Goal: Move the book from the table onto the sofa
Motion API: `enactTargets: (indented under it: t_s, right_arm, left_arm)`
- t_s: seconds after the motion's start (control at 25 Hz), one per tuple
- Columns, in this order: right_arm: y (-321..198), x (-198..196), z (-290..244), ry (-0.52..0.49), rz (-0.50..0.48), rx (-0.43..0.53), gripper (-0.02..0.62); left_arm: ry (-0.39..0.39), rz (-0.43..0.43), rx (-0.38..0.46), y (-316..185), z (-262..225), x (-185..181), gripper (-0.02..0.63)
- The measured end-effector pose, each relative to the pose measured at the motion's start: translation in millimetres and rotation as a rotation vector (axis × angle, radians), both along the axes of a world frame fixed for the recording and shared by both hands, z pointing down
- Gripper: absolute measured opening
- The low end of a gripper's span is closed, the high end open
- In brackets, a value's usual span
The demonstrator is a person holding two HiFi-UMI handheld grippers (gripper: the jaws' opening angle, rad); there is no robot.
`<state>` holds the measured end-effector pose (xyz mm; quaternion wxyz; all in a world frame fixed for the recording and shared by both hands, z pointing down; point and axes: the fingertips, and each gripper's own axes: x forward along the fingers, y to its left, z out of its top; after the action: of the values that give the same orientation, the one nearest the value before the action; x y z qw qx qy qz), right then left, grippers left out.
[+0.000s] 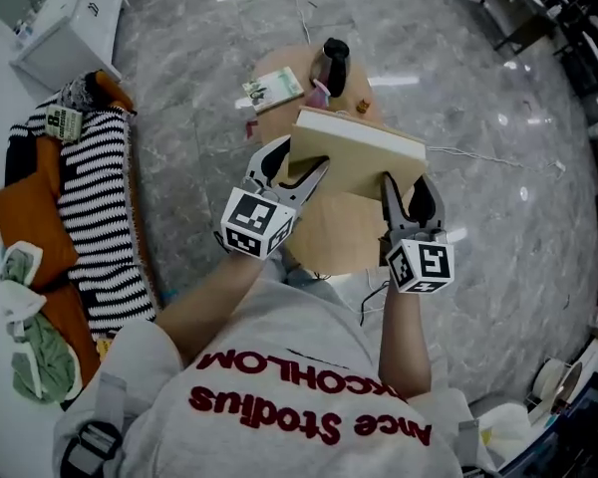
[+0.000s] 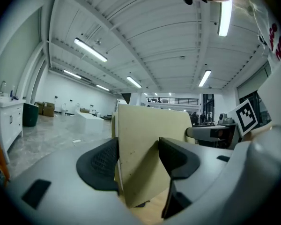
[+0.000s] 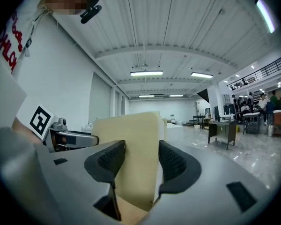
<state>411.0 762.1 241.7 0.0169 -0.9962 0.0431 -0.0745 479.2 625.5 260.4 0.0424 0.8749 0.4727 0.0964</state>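
Here our left hand-held gripper (image 1: 301,159) pinches the book (image 1: 369,147), jaws wide. Our right hand-held gripper (image 1: 407,187) clamps it too.

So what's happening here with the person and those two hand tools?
A person is holding a gripper in each hand, and both are clamped on the same book: the left gripper on one side, the right gripper on the other. The book is held up over a small round wooden table. The sofa, with a striped throw on it, is off to the person's left.
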Motion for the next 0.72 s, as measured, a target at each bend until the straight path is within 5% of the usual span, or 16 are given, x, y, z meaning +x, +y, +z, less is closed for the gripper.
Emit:
enactTargets:
  t_s: [0.4,0.72]
  right_arm:
    - [-10,-8,-68,0.135,0.025,-0.032,0.249]
    - [-12,-18,-84,0.176,0.032,-0.029,0.247]
  left_arm:
    - [0.129,0.024,-0.049,-7,-75,0,0.264]
    - [0.161,0.028,-0.073,-9,-93,-9,0.264]
